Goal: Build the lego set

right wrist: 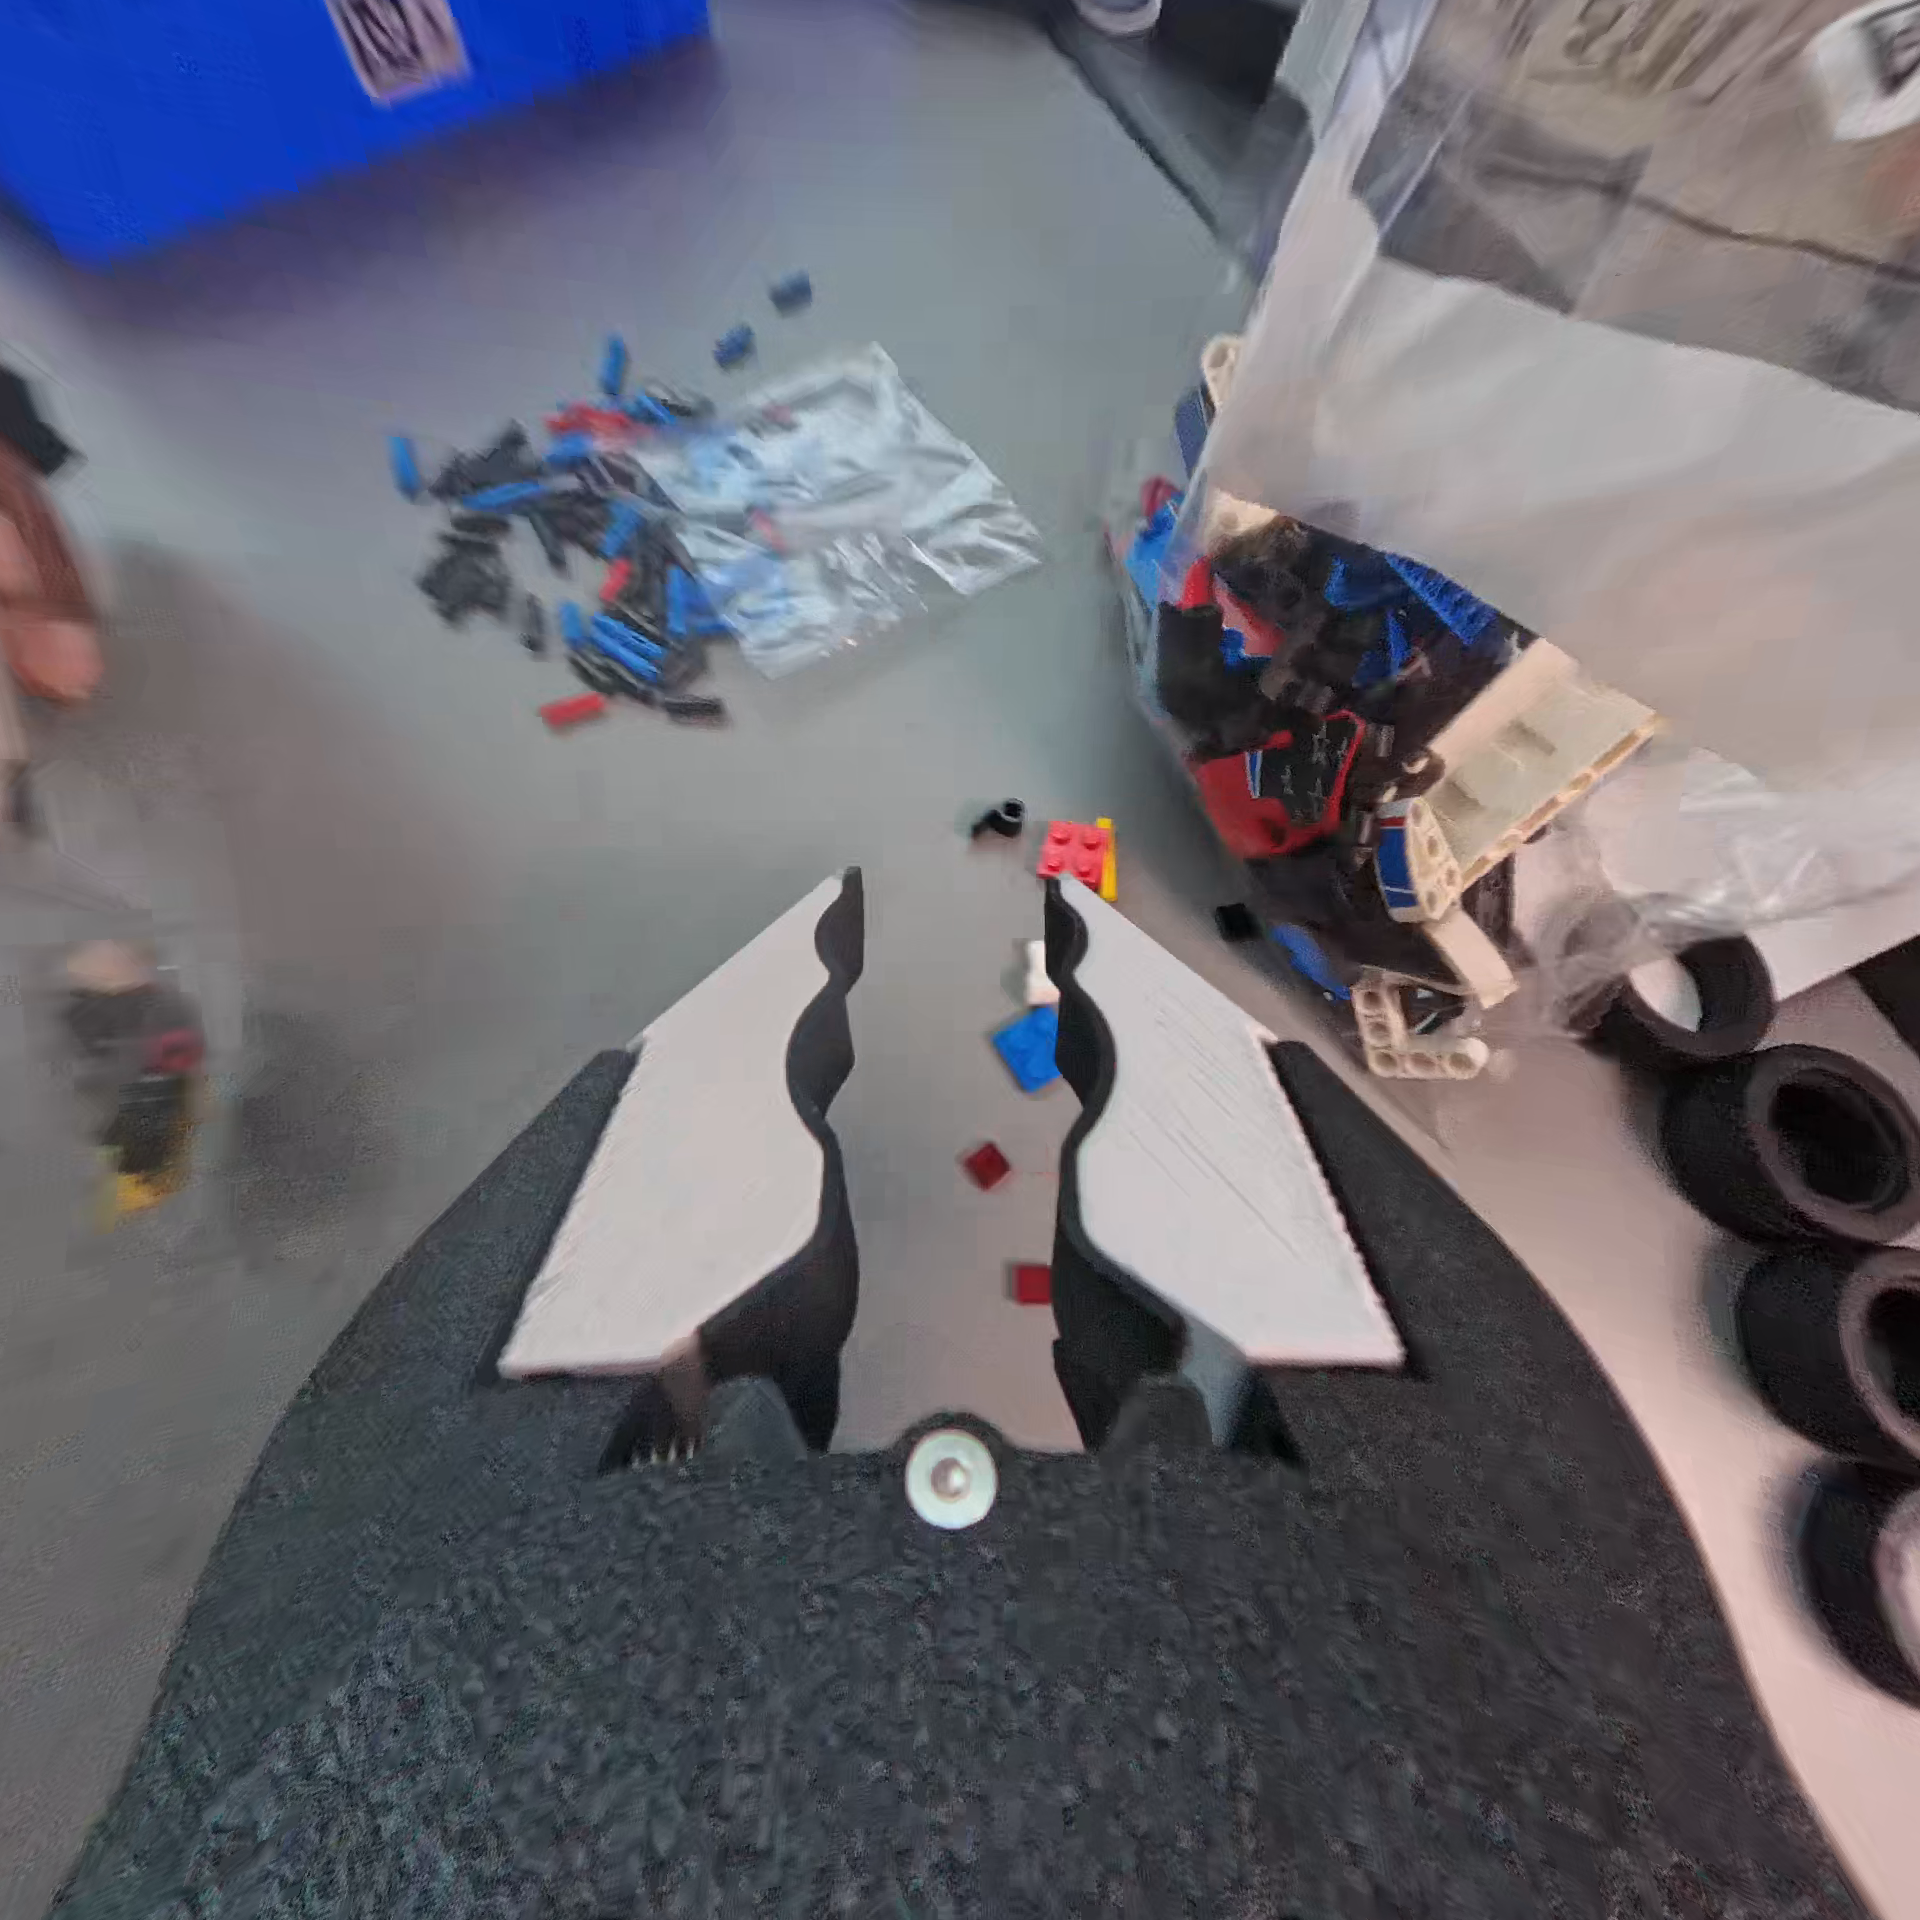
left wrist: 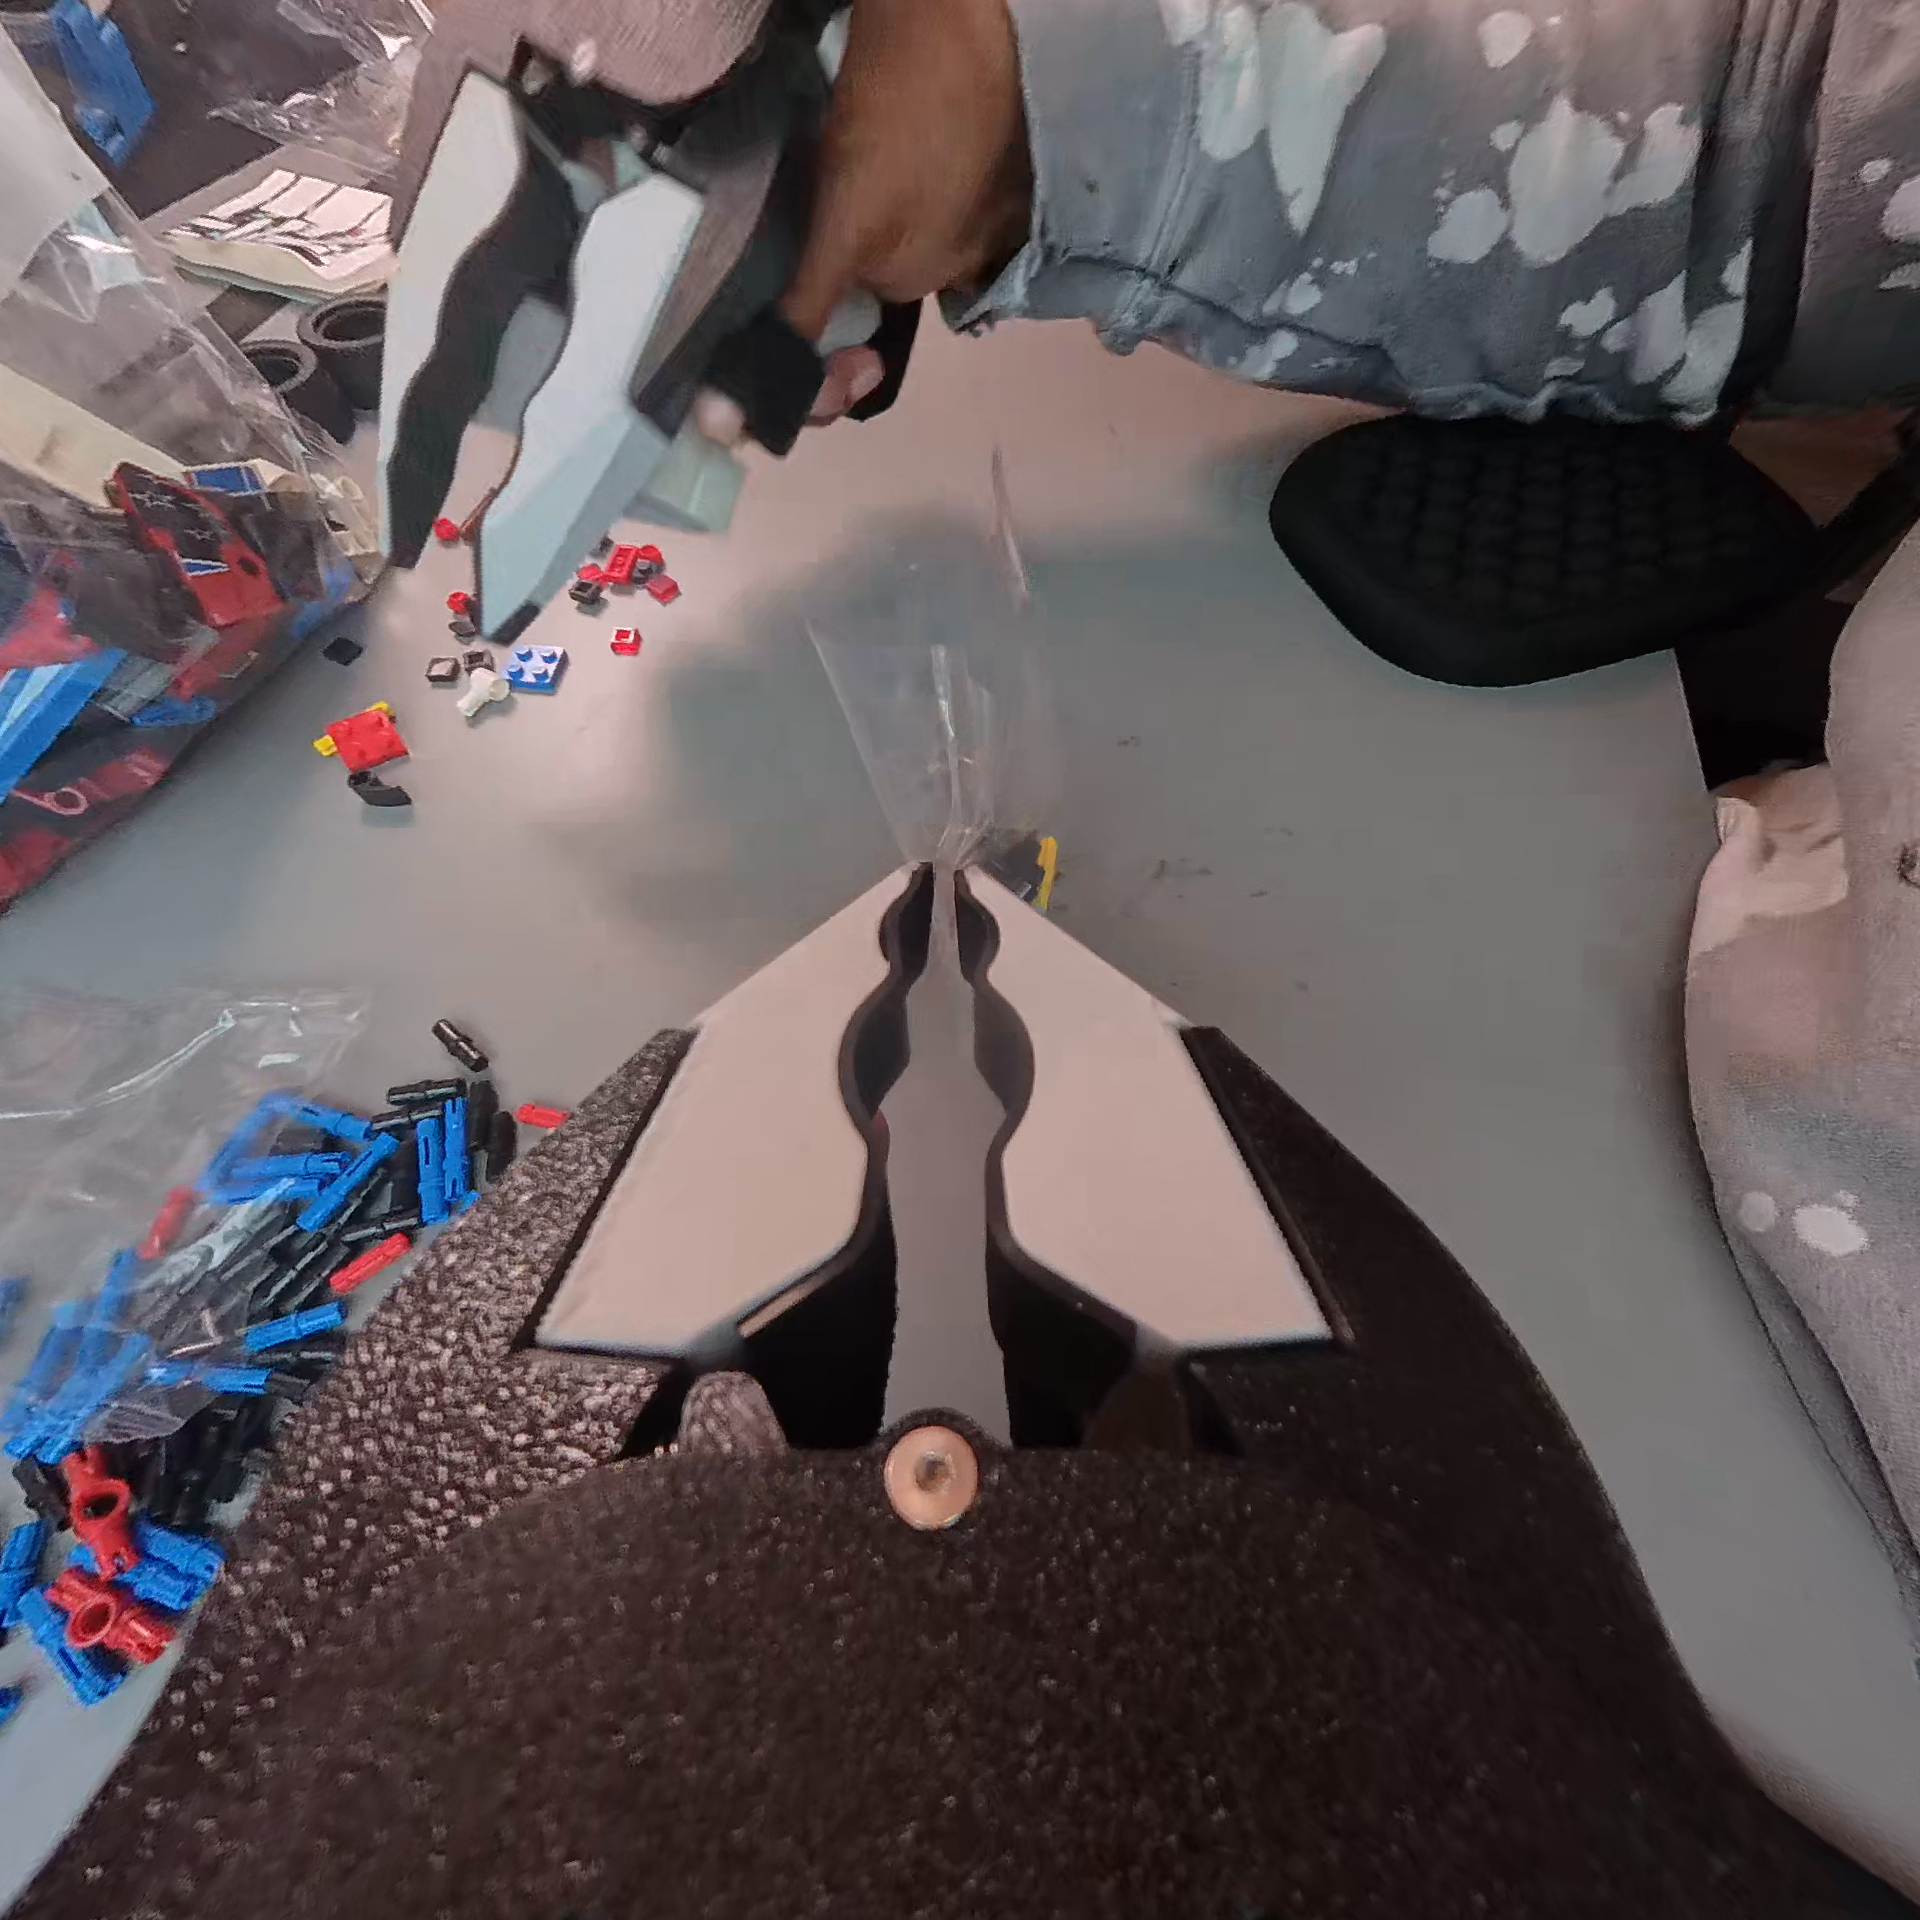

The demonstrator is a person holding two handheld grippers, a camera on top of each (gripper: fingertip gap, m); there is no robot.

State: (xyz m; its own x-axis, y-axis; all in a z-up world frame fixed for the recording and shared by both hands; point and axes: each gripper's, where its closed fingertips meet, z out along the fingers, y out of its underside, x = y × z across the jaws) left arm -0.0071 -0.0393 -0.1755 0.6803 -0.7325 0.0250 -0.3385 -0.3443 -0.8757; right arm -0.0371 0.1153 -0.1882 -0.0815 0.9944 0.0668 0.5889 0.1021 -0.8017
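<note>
My left gripper is shut on the edge of a small clear plastic bag and holds it above the grey table. A yellow and black piece shows just beside its tips. My right gripper is open and empty, low over loose small pieces: a blue plate, small red pieces and a red plate on a yellow one. In the left wrist view the right gripper hangs over the same pieces, with the blue plate just beyond its tips.
A pile of blue, black and red pins lies by an opened clear bag. A large bag of parts and black tyres sit to the right. A blue box stands at the back. A black chair seat is past the table edge. To the blue plate: right tips about 6 cm, left tips about 20 cm. My left wrist view looks at it from another angle.
</note>
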